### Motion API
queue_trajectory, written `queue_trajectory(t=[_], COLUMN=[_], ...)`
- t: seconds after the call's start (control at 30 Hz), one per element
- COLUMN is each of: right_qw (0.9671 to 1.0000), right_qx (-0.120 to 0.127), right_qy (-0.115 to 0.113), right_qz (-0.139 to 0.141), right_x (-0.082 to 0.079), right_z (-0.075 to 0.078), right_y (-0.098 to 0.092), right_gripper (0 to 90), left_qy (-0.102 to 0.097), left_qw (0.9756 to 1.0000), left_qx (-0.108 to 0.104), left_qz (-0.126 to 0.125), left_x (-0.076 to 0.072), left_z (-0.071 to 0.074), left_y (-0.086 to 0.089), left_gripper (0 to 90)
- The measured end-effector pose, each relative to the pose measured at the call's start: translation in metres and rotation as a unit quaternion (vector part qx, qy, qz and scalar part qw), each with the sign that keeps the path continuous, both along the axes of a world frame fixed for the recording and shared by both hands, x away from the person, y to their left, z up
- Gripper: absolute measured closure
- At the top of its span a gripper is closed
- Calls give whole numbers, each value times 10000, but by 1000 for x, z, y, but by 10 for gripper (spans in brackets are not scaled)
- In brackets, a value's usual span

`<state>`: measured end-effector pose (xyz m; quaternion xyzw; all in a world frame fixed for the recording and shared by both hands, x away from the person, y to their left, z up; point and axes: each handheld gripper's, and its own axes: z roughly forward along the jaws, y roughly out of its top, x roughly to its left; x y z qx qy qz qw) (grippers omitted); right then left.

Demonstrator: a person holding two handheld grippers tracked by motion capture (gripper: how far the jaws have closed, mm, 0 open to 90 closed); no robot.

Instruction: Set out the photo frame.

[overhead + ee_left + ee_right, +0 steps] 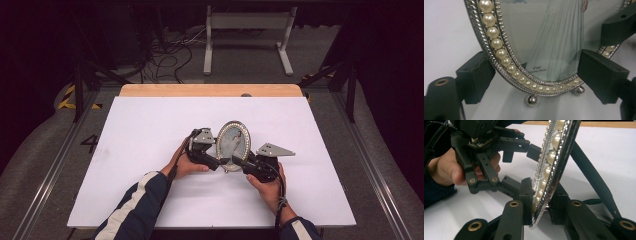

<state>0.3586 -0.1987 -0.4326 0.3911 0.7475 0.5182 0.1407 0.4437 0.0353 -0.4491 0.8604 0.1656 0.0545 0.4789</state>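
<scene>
An oval silver picture frame (233, 142) edged with pearls stands upright on the white table top, on small ball feet (532, 100). My right gripper (239, 162) comes in from the right and is shut on the frame's (554, 157) lower rim, one pad on each face (541, 205). From the left, my left gripper (221, 161) straddles the bottom of the frame (499, 47). Its jaws stand wide (539, 77), a pad close beside each side of the rim, and I see no firm press. The frame's black back strut (591, 175) leans to the table.
The white board (150, 150) has a wooden strip (210, 90) along its far edge. Beyond it on the floor stand a grey metal frame (247, 30) and loose cables (165, 55). Both of the person's forearms enter from the near edge.
</scene>
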Motion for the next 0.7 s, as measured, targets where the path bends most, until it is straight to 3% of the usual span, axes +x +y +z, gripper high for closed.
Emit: queue_trajectory(t=[0.1, 0.17, 0.2, 0.3, 0.43, 0.5, 0.6, 0.7], right_qw=[10000, 9998, 9990, 9985, 9964, 9964, 9949, 9955], right_qx=[-16, -141, -316, -362, -447, -336, -389, -322], right_qy=[21, 13, -14, -207, -488, -567, -738, -706], right_qz=[-22, -133, -301, -363, -537, -528, -562, -541], right_x=[-1, -2, -4, -15, -27, -29, -32, -31], right_z=[0, 1, 4, 12, 21, 24, 26, 26], right_y=[0, 1, 1, -5, -12, -13, -12, -13], right_gripper=[753, 640, 564, 555, 628, 674, 752, 761], left_qy=[3, -54, -120, -199, -58, -80, -118, -75], left_qw=[10000, 10000, 9999, 9997, 9999, 10000, 9999, 9999], left_qx=[-1, -4, 15, -58, -20, -20, 34, 78], left_qz=[-27, 55, 81, 153, 118, 29, 32, 57], left_x=[1, 0, 0, 2, 4, 3, 3, 3], left_z=[1, 2, 2, 4, 1, 1, 3, 3], left_y=[2, 1, 1, 3, 3, 3, 5, 8], left_gripper=[222, 220, 207, 211, 217, 273, 318, 387])
